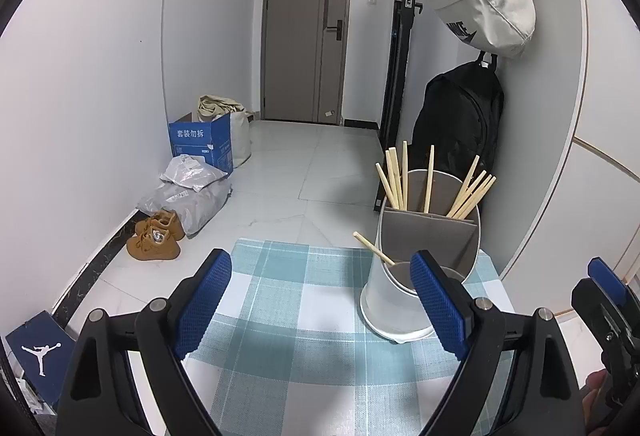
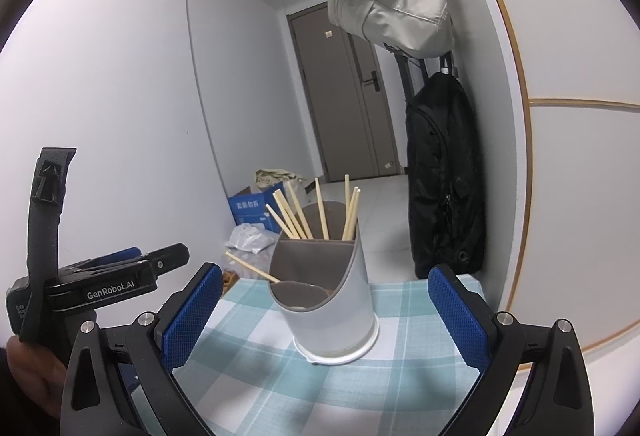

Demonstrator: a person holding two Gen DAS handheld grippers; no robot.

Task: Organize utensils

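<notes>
**Operator:** State the condition of both tongs and the location of the task items.

**Technician:** The left tongs (image 1: 320, 300) stand spread wide with nothing between the blue pads. The right tongs (image 2: 324, 316) are likewise spread and empty. Ahead of both, on the teal-and-white checked cloth covering the worktop (image 1: 280, 316), stands the white cylindrical plastic utensil holder with grey inner dividers (image 2: 340, 300). It sits just beyond the right finger of the left tongs and between the two fingers of the right tongs, further out.

**Operator:** Orientation of the utensils?

**Technician:** The pale wooden chopsticks in the tall rear compartment (image 1: 432, 183) stand near upright, long axes fanning up and away from the tongs. One single wooden chopstick in the low front compartment (image 1: 374, 248) leans steeply, its free end pointing up and toward the left of both tongs, past the rim.

**Operator:** Hazards?

**Technician:** Three, as a judgement. First, the leaning chopstick overhangs the rim; a nudge from a finger could lever it out onto the cloth or the floor. Second, the holder looks light and tall, so a sideways push may tip it toward the worktop's far edge. Third, the two tongs are close together; converging on the holder risks a collision.
</notes>
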